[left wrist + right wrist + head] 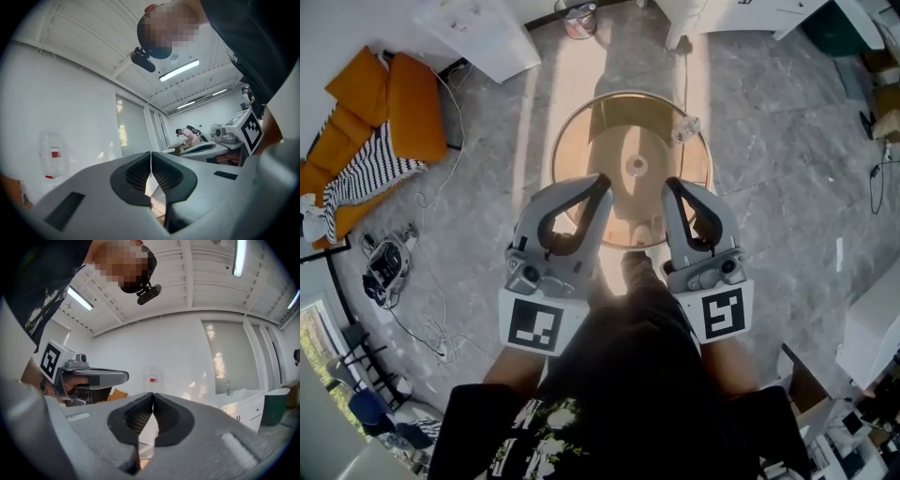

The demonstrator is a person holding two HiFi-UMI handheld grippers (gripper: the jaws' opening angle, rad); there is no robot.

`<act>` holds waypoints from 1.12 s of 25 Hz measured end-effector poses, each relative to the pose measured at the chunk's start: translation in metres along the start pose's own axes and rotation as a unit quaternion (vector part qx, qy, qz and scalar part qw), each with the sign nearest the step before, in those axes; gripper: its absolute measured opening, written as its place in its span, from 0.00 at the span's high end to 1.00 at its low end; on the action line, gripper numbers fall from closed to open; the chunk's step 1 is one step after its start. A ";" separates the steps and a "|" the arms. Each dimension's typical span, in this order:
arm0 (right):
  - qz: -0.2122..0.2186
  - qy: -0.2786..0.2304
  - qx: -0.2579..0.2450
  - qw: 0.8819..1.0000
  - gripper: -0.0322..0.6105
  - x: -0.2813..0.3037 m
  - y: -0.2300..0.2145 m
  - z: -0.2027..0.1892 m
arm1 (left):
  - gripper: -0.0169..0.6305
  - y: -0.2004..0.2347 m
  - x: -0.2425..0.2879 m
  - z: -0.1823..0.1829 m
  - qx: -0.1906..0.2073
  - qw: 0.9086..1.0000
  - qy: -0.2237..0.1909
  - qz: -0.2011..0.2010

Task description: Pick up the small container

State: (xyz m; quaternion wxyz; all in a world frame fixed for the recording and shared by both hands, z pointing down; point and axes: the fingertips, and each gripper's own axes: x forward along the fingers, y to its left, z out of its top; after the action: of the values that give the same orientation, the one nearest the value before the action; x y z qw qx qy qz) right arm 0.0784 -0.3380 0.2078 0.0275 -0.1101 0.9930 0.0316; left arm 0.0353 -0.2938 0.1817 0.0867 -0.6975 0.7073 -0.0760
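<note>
Left tongs (601, 183): closed, empty | right tongs (671, 186): closed, empty | small clear container (687, 128): beyond right tongs, apart, at rim of round counter (581, 141)

Right tongs (152, 397) together, empty

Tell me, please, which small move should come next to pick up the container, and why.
Probably open the right gripper: its jaws are together with nothing between them, and the container stands untouched at the far right edge of the table, ahead of that gripper.
</note>
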 end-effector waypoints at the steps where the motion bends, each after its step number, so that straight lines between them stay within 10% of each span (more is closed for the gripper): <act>1: -0.008 0.007 -0.001 1.000 0.95 0.004 -0.002 -0.011 | 0.95 0.002 0.003 -0.010 -0.001 1.000 0.004 -0.004; 11: -0.050 0.046 -0.006 0.998 0.95 0.023 -0.030 -0.152 | 0.95 -0.004 0.036 -0.148 -0.019 0.998 0.043 -0.041; 13: -0.053 0.056 0.004 0.997 0.68 0.029 -0.037 -0.191 | 0.95 -0.007 0.045 -0.183 -0.029 0.997 0.051 -0.041; 28: -0.035 0.129 0.007 0.991 0.57 0.023 -0.036 -0.417 | 0.95 -0.047 0.058 -0.366 -0.072 0.995 0.073 0.001</act>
State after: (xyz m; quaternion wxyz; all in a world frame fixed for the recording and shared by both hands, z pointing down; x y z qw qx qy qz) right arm 0.0441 -0.4071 0.6196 -0.0994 -0.1476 0.9840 0.0094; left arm -0.0038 -0.3579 0.5478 -0.0154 -0.6937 0.7161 -0.0755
